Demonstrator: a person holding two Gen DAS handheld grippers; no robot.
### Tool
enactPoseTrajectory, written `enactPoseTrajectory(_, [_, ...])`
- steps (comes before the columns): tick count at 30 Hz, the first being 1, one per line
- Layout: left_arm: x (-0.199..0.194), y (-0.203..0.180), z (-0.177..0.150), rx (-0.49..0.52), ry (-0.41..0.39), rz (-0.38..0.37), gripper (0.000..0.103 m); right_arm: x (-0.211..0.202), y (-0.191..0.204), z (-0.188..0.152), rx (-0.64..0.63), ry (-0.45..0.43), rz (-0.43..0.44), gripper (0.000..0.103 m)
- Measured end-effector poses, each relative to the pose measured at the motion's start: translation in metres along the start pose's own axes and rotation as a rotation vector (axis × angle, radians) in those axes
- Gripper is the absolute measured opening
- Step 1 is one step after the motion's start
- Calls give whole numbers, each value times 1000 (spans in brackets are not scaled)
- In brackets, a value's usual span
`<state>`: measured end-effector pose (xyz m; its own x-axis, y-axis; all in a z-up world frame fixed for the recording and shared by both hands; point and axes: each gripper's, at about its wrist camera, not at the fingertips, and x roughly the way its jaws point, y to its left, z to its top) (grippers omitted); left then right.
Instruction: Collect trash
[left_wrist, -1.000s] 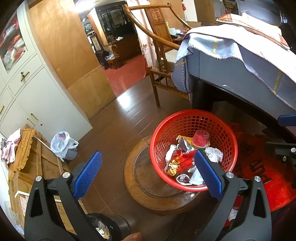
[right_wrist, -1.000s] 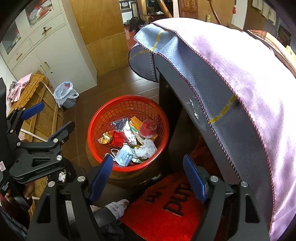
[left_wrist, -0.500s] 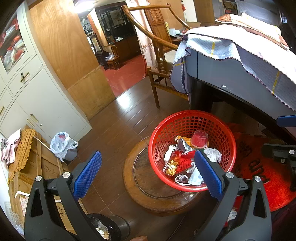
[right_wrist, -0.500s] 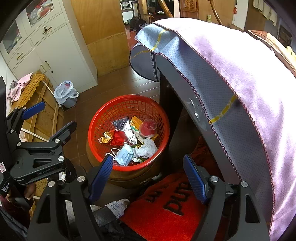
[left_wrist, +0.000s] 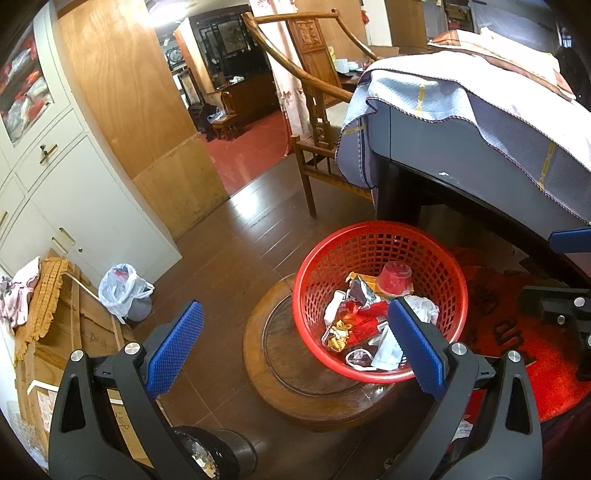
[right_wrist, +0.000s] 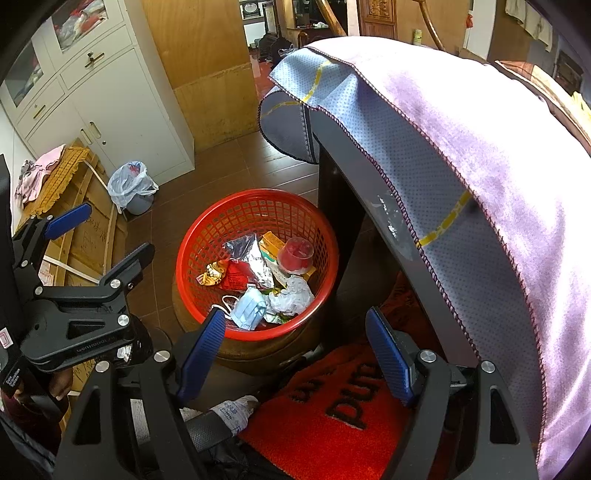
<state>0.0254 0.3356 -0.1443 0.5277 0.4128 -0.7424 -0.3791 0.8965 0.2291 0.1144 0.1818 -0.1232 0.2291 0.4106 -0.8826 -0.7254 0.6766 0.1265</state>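
Honestly, from the left wrist view the worry is the red basket: it sits off-centre on the round wooden stool, overhanging toward the red mat, so a careless nudge could tip it and spill wrappers. The left gripper hangs wide and empty above the floor, the basket under its right-hand finger, trash including a red cup inside. From the right wrist view, the right gripper is also spread wide, holding nothing; the basket lies just ahead, a blue face mask nearest its rim, table leg crowding close.
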Motion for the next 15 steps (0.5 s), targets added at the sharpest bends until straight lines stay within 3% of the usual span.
enactPoseTrajectory(15, [4,0,-1,1,19,-6,96,0,0,0,1,2,0,77])
